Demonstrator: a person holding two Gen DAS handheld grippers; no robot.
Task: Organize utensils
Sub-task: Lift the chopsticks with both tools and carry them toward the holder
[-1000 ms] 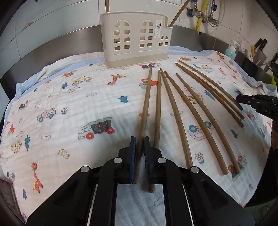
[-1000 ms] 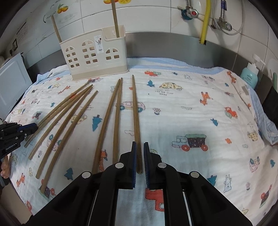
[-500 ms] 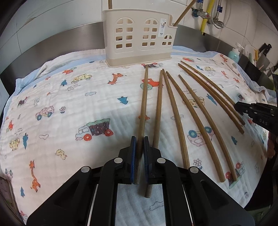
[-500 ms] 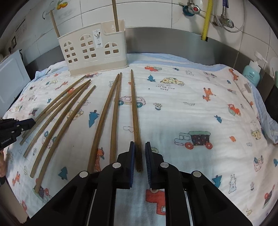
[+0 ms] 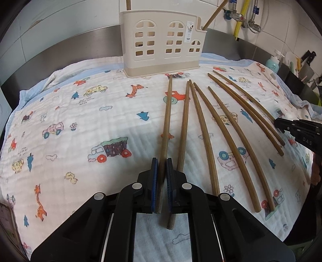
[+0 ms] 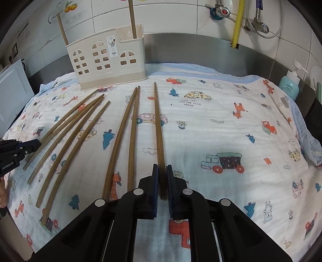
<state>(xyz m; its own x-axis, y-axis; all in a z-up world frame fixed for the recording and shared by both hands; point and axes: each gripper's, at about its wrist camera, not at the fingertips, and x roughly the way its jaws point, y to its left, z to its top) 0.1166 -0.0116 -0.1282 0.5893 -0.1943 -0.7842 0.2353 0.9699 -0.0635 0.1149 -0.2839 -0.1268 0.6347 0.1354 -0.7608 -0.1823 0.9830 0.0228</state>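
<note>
1. Seven long brown wooden chopsticks lie fanned on the cartoon-printed white cloth (image 5: 84,129) over your surface, in front of the cream plastic utensil holder with arched cut-outs (image 5: 161,40).
2. Your left gripper (image 5: 161,181) has its jaws clamped on the leftmost chopstick (image 5: 167,121), gripping near its close end.
3. Your right gripper (image 6: 161,182) has its jaws closed on the rightmost chopstick (image 6: 158,125), again near the close end; the pads look pressed to it, though shadow there makes contact hard to confirm.
4. Both held sticks point toward the holder, tips short of its base.
5. Two more chopsticks (image 6: 131,18) already stand in the holder, one at each end.
</note>
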